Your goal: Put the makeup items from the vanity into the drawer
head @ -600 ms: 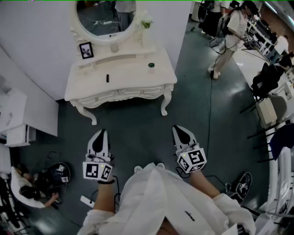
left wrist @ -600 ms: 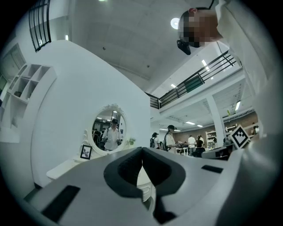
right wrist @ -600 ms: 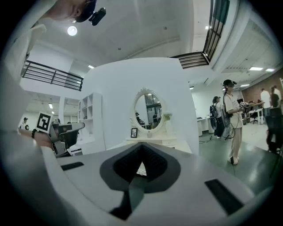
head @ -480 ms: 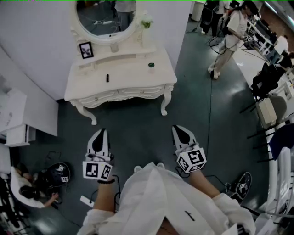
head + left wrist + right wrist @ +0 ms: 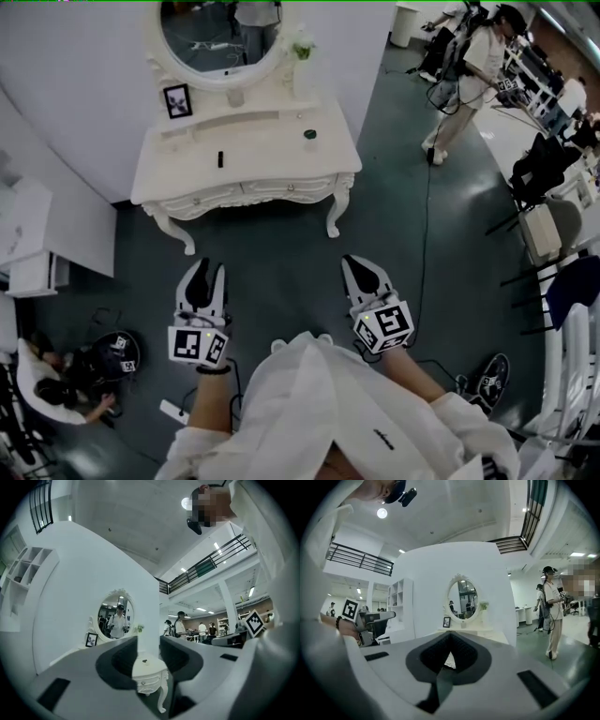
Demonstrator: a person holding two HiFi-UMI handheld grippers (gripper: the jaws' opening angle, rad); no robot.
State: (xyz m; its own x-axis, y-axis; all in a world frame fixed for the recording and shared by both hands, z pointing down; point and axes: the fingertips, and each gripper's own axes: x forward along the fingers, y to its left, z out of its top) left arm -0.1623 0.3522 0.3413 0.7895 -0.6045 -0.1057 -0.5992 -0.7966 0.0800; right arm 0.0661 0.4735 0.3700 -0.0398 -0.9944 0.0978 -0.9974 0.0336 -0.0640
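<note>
The white vanity stands ahead against the wall, its front drawers closed. On its top lie a small black stick-shaped item and a round green jar. Both grippers hang over the dark floor, well short of the vanity and holding nothing. My left gripper is open by a narrow gap; in the left gripper view the vanity shows between its jaws. My right gripper is shut, its tips meeting in front of the distant vanity.
An oval mirror, a photo frame and a vase of flowers stand at the vanity's back. A white shelf unit is at the left. A person stands at the upper right; chairs line the right.
The left gripper's jaws have parted slightly. Both grippers have shifted a little up and left in the head view. The standing person at the upper right has moved a little.
</note>
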